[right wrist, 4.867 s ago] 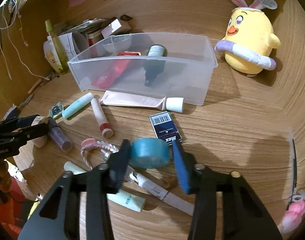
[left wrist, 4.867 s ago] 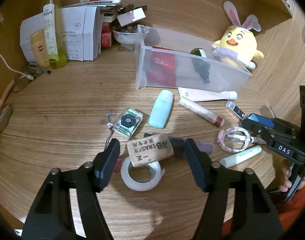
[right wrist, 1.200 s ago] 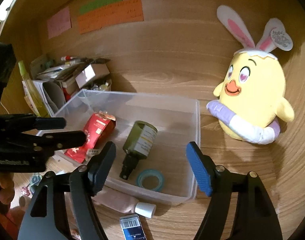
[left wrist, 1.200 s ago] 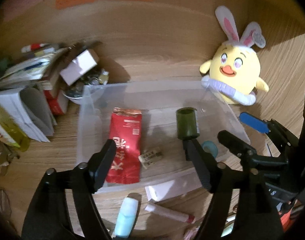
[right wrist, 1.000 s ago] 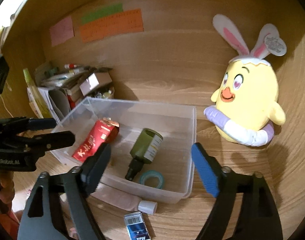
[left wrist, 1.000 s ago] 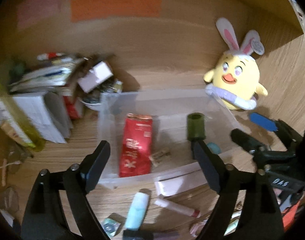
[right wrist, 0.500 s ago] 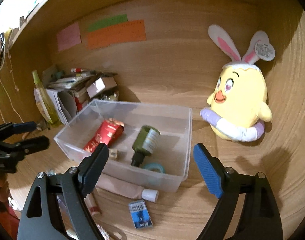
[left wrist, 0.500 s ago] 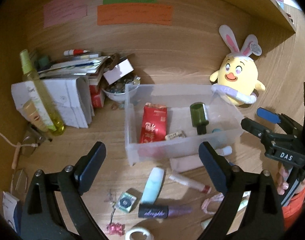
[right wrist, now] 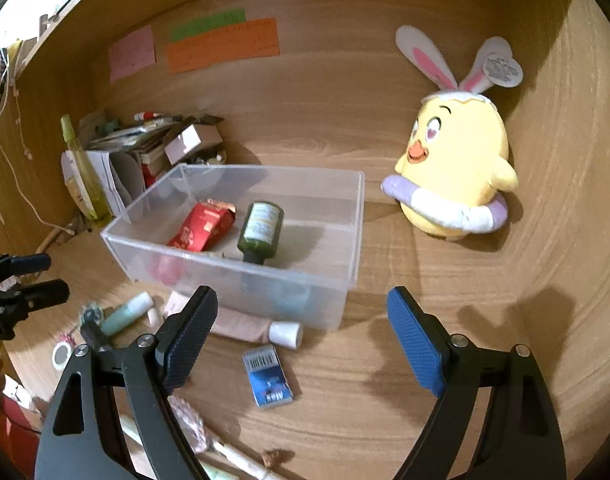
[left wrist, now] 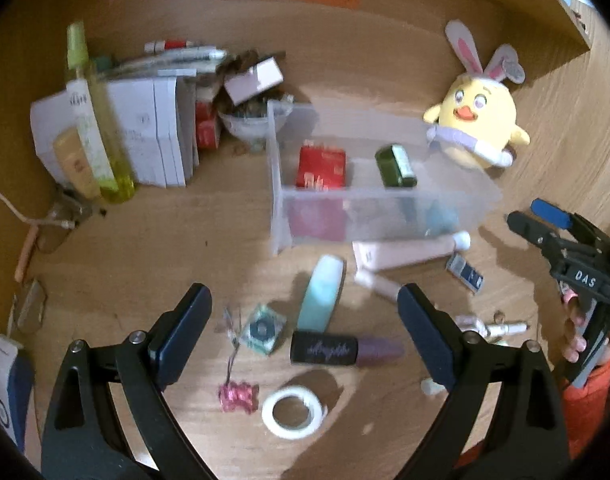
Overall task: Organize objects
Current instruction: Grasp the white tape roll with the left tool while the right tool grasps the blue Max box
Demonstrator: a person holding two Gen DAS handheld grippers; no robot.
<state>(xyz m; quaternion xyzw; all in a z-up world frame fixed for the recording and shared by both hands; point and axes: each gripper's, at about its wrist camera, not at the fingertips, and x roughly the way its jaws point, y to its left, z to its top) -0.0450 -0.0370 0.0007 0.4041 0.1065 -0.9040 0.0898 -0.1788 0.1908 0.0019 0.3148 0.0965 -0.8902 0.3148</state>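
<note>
Wooden desk (left wrist: pixel 145 240), purple tube (left wrist: pixel 345 349) between open left tool (left wrist: pixel 305 328) fingers

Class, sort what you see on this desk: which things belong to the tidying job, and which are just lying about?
Job:
clear plastic bin
pink squeeze tube
mint-green bottle
black-and-purple tube
white tape roll
small blue box

Lying about:
yellow plush chick
coloured sticky notes
stack of white boxes

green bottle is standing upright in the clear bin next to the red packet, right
Not quite. The green bottle is lying on its side, not standing upright. The rest holds: it is inside the clear bin, next to the red packet. The right wrist view shows it best, with the bottle's flat base facing up and back and its neck pointing toward the bin's near wall.
</note>
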